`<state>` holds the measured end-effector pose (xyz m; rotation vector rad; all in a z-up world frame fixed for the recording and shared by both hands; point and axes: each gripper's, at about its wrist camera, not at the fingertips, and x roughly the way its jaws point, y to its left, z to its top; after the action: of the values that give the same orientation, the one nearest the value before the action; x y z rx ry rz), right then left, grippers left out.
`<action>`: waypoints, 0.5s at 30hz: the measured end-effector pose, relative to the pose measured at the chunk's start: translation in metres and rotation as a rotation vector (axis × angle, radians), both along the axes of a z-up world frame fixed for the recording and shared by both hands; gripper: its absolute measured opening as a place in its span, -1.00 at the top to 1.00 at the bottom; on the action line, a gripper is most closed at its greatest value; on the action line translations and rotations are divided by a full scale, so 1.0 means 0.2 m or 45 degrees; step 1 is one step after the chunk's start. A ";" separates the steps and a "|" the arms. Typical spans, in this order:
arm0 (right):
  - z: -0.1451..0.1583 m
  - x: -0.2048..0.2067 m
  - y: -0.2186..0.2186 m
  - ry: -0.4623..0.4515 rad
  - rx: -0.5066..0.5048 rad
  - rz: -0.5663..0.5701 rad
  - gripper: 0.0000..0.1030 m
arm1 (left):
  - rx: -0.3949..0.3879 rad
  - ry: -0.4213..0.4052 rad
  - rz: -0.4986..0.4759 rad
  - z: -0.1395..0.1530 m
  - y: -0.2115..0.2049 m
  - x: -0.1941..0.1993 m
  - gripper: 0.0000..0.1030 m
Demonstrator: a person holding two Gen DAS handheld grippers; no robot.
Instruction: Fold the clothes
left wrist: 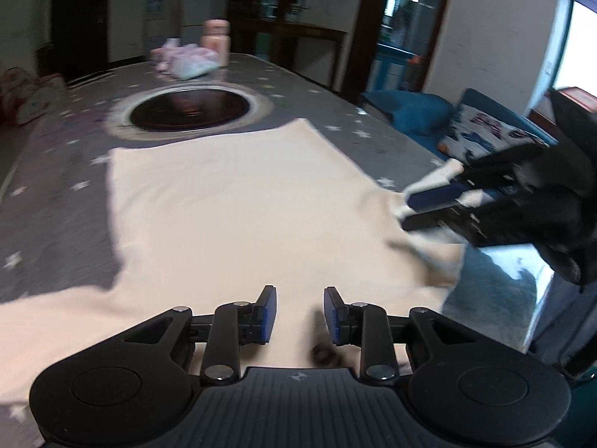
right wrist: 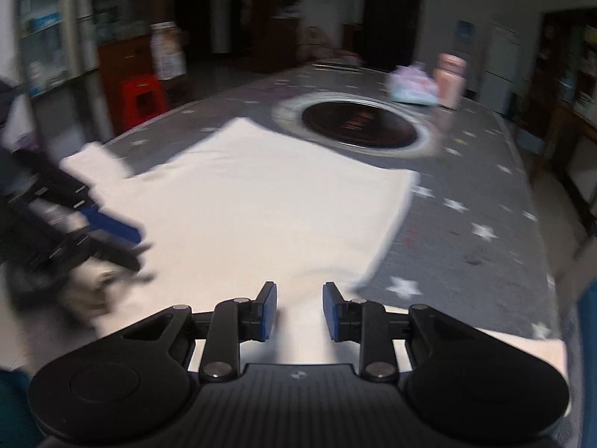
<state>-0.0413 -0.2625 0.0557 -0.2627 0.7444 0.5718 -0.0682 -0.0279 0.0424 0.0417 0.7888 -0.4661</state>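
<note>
A cream garment lies spread flat on the grey star-print table. My left gripper hovers over the garment's near edge, its blue pads apart with only flat cloth showing below the gap. In the left wrist view my right gripper comes in from the right at the garment's edge, with bits of cream cloth around and between its fingers. In its own view the right gripper has its pads apart over the garment. The left gripper is a blur at the left, beside a sleeve.
A round black plate is set into the table beyond the garment. A pink bottle and a pastel bundle stand at the far end. A blue sofa with a printed cushion is right of the table; a red stool is left.
</note>
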 end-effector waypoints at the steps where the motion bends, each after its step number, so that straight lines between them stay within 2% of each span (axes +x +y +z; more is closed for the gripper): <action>1: 0.00 -0.02 0.03 0.009 0.001 0.041 0.48 | 0.004 0.000 0.018 0.00 0.03 -0.01 0.41; 8: -0.09 -0.13 0.23 0.094 -0.075 0.247 0.49 | -0.003 0.075 0.095 -0.06 0.15 -0.10 0.40; 12: -0.05 -0.12 0.23 0.078 -0.073 0.245 0.48 | -0.031 0.063 0.106 -0.04 0.19 -0.12 0.37; 15: -0.02 -0.09 0.23 0.065 -0.063 0.230 0.48 | -0.042 0.043 0.160 -0.02 0.24 -0.09 0.36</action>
<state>-0.0595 -0.2160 0.0527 -0.3648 0.7896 0.7342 -0.0864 0.0192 0.0377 -0.0463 0.8113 -0.3617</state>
